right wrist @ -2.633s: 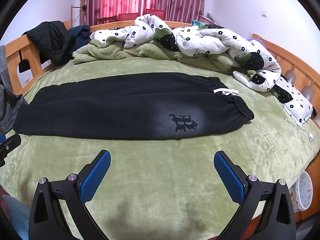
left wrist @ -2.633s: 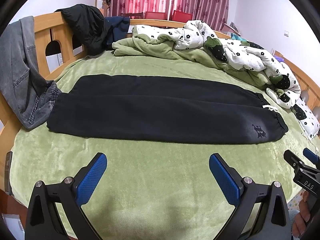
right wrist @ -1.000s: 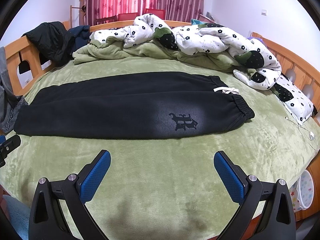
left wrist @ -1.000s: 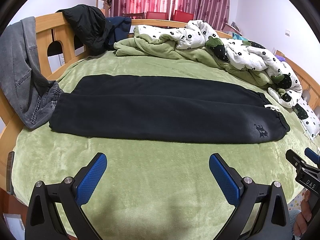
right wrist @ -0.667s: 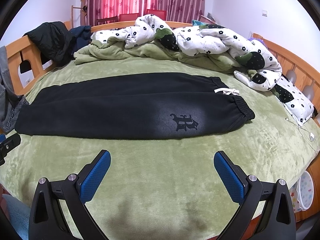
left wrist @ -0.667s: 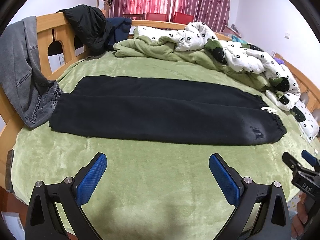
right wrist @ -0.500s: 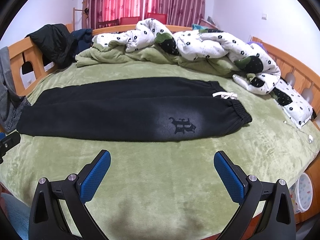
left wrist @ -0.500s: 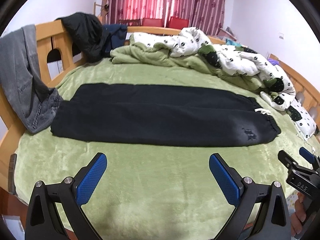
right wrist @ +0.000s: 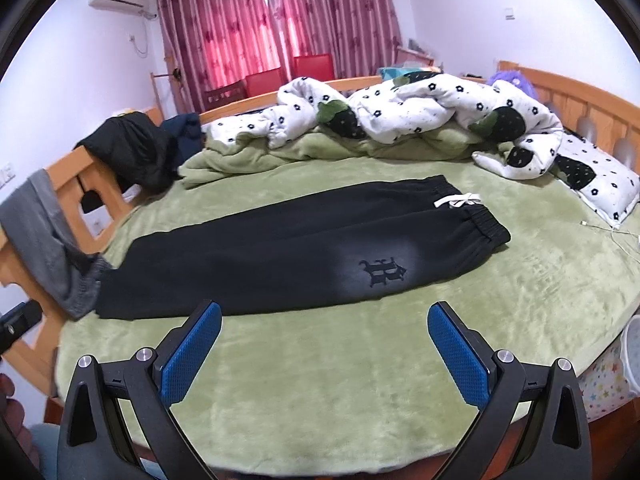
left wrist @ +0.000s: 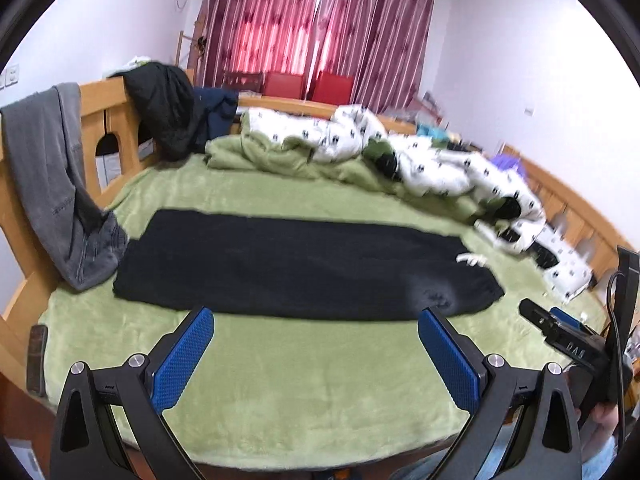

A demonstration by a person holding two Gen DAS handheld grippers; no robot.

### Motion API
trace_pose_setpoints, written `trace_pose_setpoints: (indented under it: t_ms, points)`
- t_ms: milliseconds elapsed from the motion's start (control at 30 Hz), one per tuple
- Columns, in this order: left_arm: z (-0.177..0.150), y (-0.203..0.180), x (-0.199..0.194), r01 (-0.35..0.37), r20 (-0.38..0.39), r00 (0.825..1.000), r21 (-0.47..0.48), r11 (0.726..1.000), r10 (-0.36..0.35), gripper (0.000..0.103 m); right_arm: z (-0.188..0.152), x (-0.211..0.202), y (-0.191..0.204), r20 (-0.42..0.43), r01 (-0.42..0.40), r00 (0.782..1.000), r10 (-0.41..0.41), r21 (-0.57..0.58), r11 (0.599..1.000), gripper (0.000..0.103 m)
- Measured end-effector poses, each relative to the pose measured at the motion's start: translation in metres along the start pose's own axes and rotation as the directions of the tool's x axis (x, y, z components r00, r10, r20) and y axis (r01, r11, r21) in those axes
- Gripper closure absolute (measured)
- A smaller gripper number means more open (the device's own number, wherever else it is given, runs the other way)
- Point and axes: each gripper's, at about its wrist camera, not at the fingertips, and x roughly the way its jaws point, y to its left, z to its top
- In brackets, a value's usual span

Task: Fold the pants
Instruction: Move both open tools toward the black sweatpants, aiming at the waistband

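Note:
Black pants (left wrist: 296, 264) (right wrist: 288, 248) lie flat lengthwise on the green bedspread (left wrist: 320, 376) (right wrist: 340, 380), one leg folded over the other. The elastic waistband with a white drawstring (right wrist: 458, 201) is at the right end, the cuffs at the left. A dark emblem (right wrist: 382, 272) marks the near leg. My left gripper (left wrist: 316, 344) is open and empty, held back near the bed's front edge. My right gripper (right wrist: 324, 340) is also open and empty, short of the pants. The right gripper's tip (left wrist: 560, 338) shows at the right edge of the left wrist view.
A crumpled white flowered duvet (right wrist: 400, 116) and green blanket (left wrist: 272, 156) are piled along the far side. Grey jeans (left wrist: 56, 184) and a black jacket (left wrist: 168, 108) hang over the wooden footboard (left wrist: 104, 128) at left. A white cable (right wrist: 608, 232) lies at the right.
Both cameras have pulled up and back from the bed, so the pants look farther away. The right wrist view has tilted. The pants have not moved and both grippers stay open.

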Motion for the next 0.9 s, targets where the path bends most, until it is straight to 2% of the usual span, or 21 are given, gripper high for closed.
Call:
trace_pose_setpoints:
  t_ms: [167,267,367,533,633,733,900]
  points:
    - [0.017,0.018,0.011,-0.041,-0.012,0.999,-0.005,0.999,0.041,0.000,0.036,-0.026,-0.005,0.067,0.022,0.998,-0.022,-0.004,1.000,0.001]
    - [0.015,0.033,0.030,-0.109,-0.012,0.994,0.004,0.994,0.109,0.000,0.052,-0.019,-0.011,0.080,-0.001,0.997,0.002,-0.012,1.000,0.001]
    - [0.008,0.054,0.054,-0.141,-0.042,0.989,-0.011,0.990,0.140,0.000,0.056,0.001,-0.015,0.095,0.060,0.994,-0.058,-0.023,0.998,0.001]
    - [-0.002,0.092,0.098,-0.156,-0.105,0.983,-0.069,0.985,0.148,0.000,0.049,0.044,-0.021,0.061,0.091,0.994,-0.088,-0.059,0.994,0.001]
    - [-0.012,0.107,0.126,-0.169,-0.145,0.977,-0.099,0.981,0.154,0.000,0.041,0.078,-0.026,0.009,0.091,0.996,-0.091,-0.061,0.994,0.001]
    - [-0.023,0.114,0.155,-0.212,-0.181,0.964,-0.077,0.974,0.196,0.000,0.033,0.109,-0.033,-0.067,0.084,0.994,-0.085,-0.026,0.996,0.001]
    - [-0.046,0.125,0.197,-0.251,-0.241,0.941,-0.027,0.968,0.237,0.001,0.016,0.146,-0.046,-0.166,0.142,0.976,-0.138,0.015,0.990,0.001]
